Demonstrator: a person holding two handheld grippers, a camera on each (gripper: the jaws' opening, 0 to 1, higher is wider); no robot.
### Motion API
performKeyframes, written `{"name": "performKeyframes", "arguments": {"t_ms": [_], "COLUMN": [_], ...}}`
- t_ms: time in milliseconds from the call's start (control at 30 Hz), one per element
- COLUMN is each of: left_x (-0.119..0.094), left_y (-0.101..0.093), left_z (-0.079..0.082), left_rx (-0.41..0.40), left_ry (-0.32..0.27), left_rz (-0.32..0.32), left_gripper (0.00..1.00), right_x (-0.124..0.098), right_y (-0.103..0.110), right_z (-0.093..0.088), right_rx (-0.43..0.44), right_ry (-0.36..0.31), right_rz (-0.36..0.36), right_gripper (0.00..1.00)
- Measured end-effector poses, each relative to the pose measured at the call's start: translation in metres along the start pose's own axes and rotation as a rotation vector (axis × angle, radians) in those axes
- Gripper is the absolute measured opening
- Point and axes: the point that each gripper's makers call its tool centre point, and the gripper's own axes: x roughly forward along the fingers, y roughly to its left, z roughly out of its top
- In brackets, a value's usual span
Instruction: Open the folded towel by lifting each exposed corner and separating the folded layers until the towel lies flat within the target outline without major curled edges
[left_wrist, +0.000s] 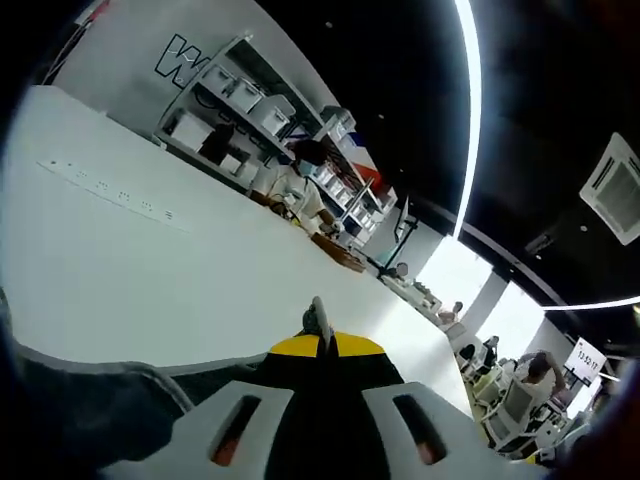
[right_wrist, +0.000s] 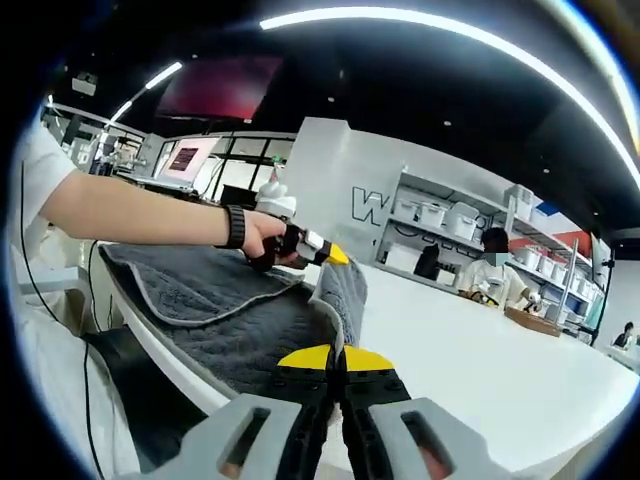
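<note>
My right gripper (right_wrist: 336, 362) sits at the bottom centre of the right gripper view with its yellow-tipped fingers (right_wrist: 310, 357) pressed together. A corner of the grey towel (right_wrist: 230, 310) rises just above the tips, but I cannot tell whether any cloth is actually pinched between them. The towel lies in the lower left of that view, spread over the near edge of the white worktop (right_wrist: 480, 360), with one piped edge curving across it and a flap (right_wrist: 342, 290) standing up near the middle of the frame.

My left gripper (right_wrist: 318, 250) comes in from the left in the same view, held in my hand (right_wrist: 262, 236) with a dark wristband behind it. Its yellow tip is right at the top of that raised flap, so I judge it has the corner. In the left gripper view the same gripper (left_wrist: 322, 342) points out over bare worktop (left_wrist: 150, 270), fingers shut with only a thin sliver showing between the tips – possibly cloth, too small to be sure.

The step in hand looks like peeling the upper layer back. To do it well I would keep the lifted corner high enough that the layer clears the one beneath, and carry it out over the bare worktop rather than dragging it – dragging would likely roll the piped edge under. I'd lay it down from the fold outward, letting go last.
</note>
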Motion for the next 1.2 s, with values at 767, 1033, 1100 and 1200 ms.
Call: {"name": "performKeyframes", "arguments": {"t_ms": [767,1033,1100,1200], "left_x": [0.016,0.022,0.024,0.027], "left_y": [-0.010,-0.014,-0.016,-0.019], "left_z": [-0.006,-0.008,-0.008,-0.009], "left_rx": [0.010,-0.043,-0.044,-0.041], "left_ry": [-0.012,-0.023,-0.025,-0.020], "left_rz": [-0.007,-0.026,-0.031,-0.031], "left_gripper": [0.01,0.02,0.02,0.02], "right_x": [-0.003,-0.003,-0.004,-0.005], "right_y": [-0.012,-0.018,-0.020,-0.024], "right_z": [-0.014,-0.021,-0.021,-0.021], "right_rx": [0.039,0.068,0.078,0.083], "right_ry": [0.008,0.015,0.013,0.007], "right_rz": [-0.036,-0.056,-0.064,-0.078], "right_gripper": [0.00,0.00,0.00,0.00]}}
